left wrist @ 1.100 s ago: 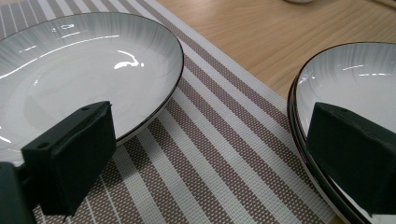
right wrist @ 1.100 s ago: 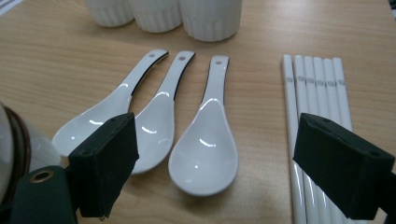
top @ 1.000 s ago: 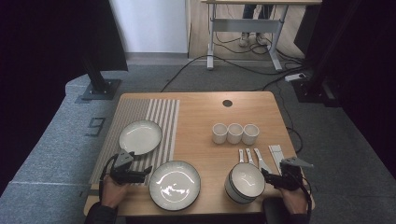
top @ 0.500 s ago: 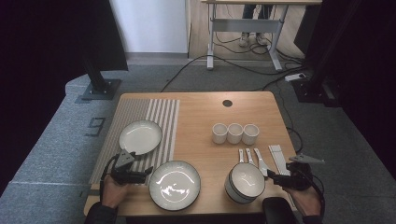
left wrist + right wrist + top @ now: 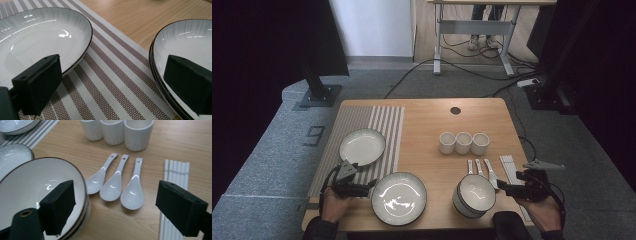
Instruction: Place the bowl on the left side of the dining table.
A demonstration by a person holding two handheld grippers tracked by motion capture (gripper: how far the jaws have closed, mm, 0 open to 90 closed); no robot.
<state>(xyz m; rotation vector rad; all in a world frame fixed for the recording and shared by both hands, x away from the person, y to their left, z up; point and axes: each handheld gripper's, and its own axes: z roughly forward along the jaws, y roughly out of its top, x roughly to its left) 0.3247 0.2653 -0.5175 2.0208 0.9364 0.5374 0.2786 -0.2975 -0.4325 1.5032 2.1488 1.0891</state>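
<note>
high view: left gripper [image 5: 371, 186] sits on the striped mat [image 5: 362, 120], just left of the stack of plates [image 5: 399, 198]. right gripper [image 5: 501, 188] rests just right of the bowl stack [image 5: 475, 195], spoons [image 5: 480, 168] beyond it.

left gripper view: jaws spread, empty; they frame the mat between a single plate [image 5: 37, 37] and the stack of plates [image 5: 185, 47], likely lined up for its rim.

right gripper view: jaws spread, empty, straddling bowl stack [image 5: 35, 192] and spoons [image 5: 117, 182]; chopsticks [image 5: 175, 180], cups [image 5: 117, 131] farther.

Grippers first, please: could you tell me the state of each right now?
Left gripper: open, holding nothing.
Right gripper: open, holding nothing.
</note>
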